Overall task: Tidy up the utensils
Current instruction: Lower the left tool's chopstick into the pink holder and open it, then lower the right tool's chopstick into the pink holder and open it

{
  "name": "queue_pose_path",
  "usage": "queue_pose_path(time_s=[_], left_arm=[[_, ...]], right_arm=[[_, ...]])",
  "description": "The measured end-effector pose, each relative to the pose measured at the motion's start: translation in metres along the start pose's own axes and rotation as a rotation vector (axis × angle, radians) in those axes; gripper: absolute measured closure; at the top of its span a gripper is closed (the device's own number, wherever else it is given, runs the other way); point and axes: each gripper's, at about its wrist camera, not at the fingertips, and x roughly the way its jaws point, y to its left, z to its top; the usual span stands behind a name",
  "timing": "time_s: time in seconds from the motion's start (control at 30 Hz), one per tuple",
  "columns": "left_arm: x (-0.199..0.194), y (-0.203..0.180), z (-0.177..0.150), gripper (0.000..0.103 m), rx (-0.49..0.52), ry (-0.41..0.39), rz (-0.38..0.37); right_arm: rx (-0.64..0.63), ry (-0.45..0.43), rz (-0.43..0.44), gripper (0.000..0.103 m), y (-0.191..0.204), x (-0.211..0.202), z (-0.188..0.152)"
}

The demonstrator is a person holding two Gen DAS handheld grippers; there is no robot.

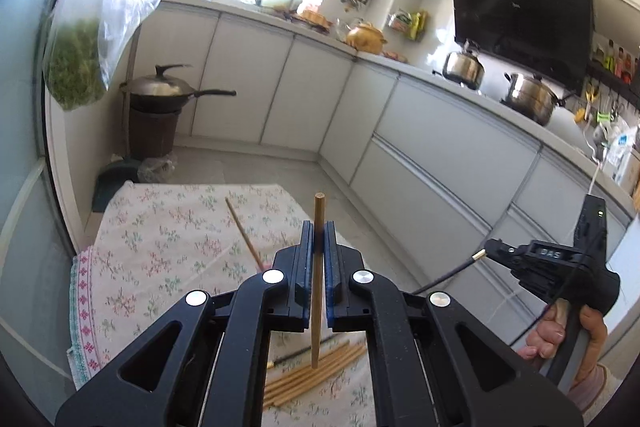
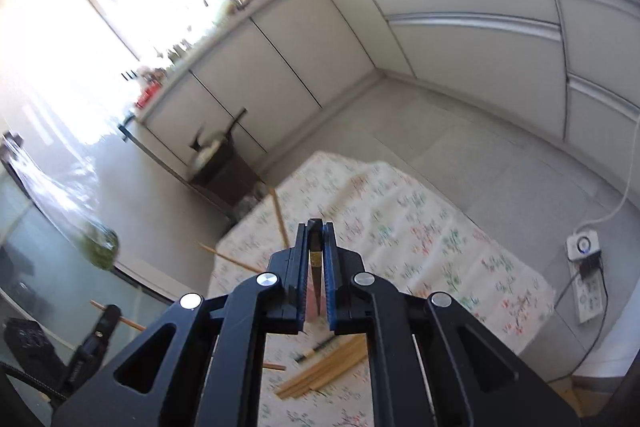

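My left gripper is shut on a bamboo chopstick and holds it upright above the floral-cloth table. A bundle of bamboo chopsticks lies on the cloth below it, with one black chopstick beside them. Another chopstick lies loose farther up the cloth. My right gripper is shut on a dark chopstick with a gold band, held above the same table. The bundle shows under it. The left gripper with its chopstick appears at lower left.
White kitchen cabinets run along the back and right. A wok on a dark stand sits in the far corner of the floor. A power strip lies on the floor right of the table. A bag of greens hangs at left.
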Motion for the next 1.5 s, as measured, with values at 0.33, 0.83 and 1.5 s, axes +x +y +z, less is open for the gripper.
queue_pose_path(time_s=[0.33,0.83,1.5], left_arm=[[0.043,0.002,0.047,0.099,-0.058,-0.097,0.104],[0.084,0.031,0.028,0.048,-0.112,-0.083,0.212],[0.076,0.036,0.029,0.038,-0.12,-0.047,0.252]], right_arm=[[-0.004,-0.047,0.084,0.096,0.029,0.022,0.036],[-0.08,0.021,0.053,0.096,0.039,0.079,0.026],[-0.222,0.151,-0.025,0.092,0.064,0.155,-0.007]])
